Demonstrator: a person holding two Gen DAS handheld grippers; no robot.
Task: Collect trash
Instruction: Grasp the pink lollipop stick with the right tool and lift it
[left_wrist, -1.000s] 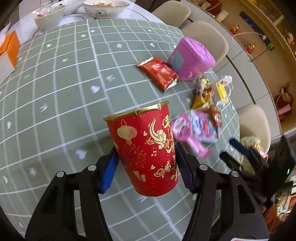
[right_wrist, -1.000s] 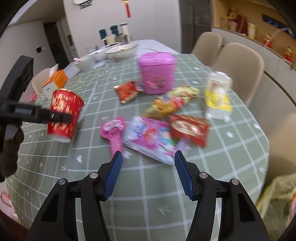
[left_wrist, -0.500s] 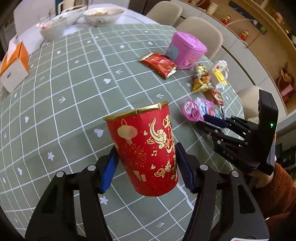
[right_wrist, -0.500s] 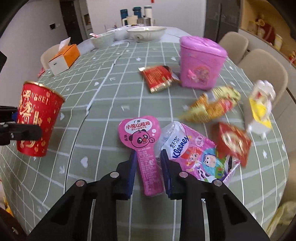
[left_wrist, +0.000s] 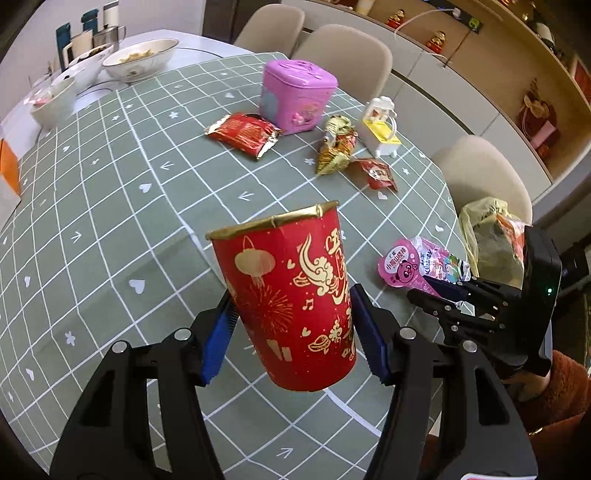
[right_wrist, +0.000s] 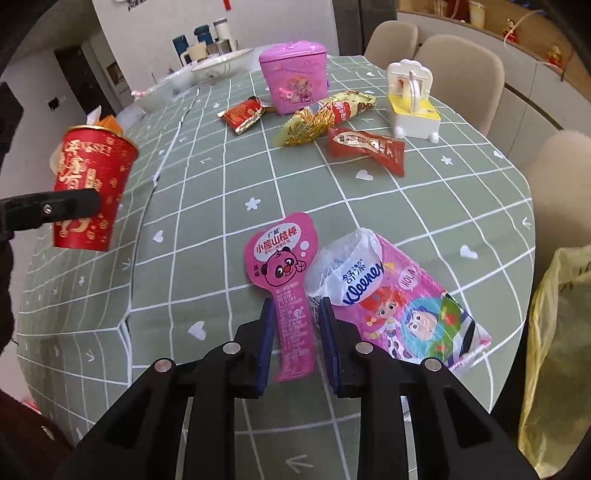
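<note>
Pink hawthorn-stick wrapper (right_wrist: 282, 280), flimsy and light, is lying by the table's near edge, its stem between the right gripper's (right_wrist: 295, 334) narrowed jaws while the left gripper (left_wrist: 291, 328) is clamping a red paper cup (left_wrist: 291, 295)

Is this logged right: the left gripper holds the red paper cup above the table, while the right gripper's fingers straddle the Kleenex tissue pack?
Not quite. In the right wrist view the right gripper straddles the stem of the pink panda-face wrapper; the Kleenex tissue pack lies beside it. The left gripper does hold the red paper cup.
</note>
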